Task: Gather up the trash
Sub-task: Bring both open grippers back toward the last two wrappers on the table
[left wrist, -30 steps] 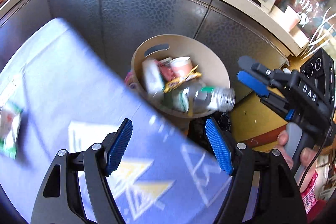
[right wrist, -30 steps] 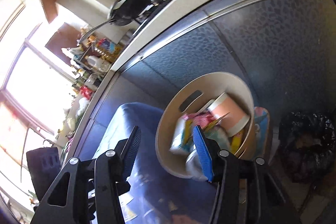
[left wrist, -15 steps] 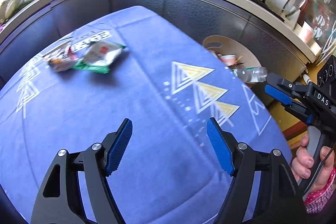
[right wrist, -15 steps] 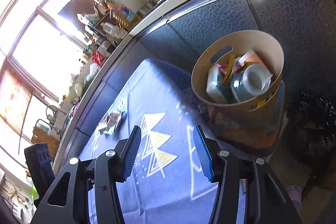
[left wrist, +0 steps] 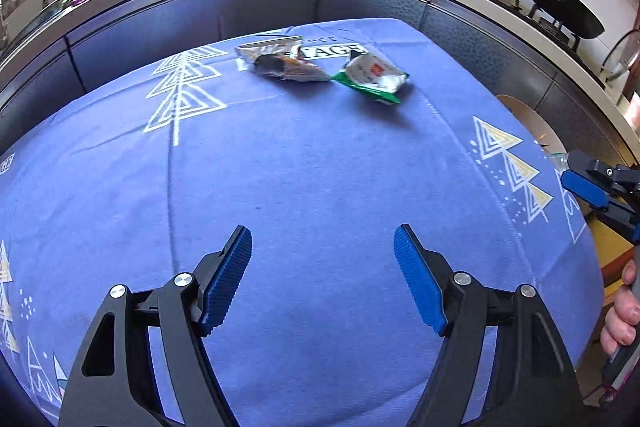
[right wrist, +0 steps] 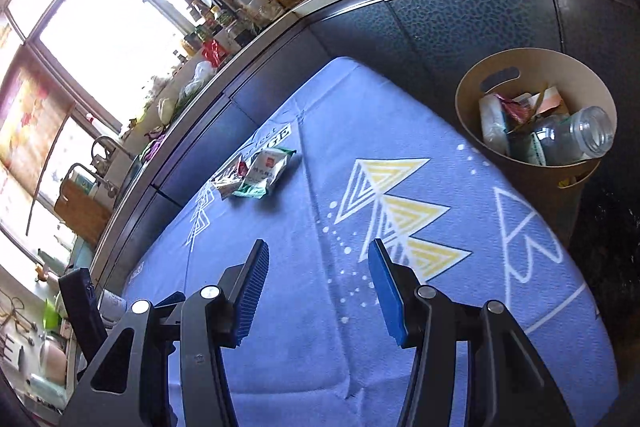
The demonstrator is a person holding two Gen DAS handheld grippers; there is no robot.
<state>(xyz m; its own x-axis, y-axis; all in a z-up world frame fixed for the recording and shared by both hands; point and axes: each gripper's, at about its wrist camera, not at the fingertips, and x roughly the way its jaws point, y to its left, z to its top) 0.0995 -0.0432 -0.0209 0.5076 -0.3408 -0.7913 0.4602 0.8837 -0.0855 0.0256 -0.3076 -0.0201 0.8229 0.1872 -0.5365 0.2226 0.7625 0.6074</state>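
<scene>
From the left wrist view, the left gripper (left wrist: 322,281) hangs over the blue patterned tablecloth (left wrist: 304,187) with its jaws spread wide and nothing between them. Well ahead of it, near the cloth's far edge, lie the two pieces still to collect: a crumpled silver and dark snack wrapper (left wrist: 280,65) and, just to its right and touching it, a green and white foil packet (left wrist: 372,77). The step in hand looks like the reach for the next piece; the next move calls for carrying the jaws forward across bare cloth and lowering them astride one wrapper. Nothing stands in the way. The right gripper (left wrist: 588,191) shows at the right edge, over the table's rim. From the right wrist view, the right gripper (right wrist: 316,291) is half spread and empty; the wrappers lie ahead and left, and the round tan bin with a handle slot (right wrist: 520,67), holding bottles and packets, stands ahead to the right, just beyond the table's corner.
</scene>
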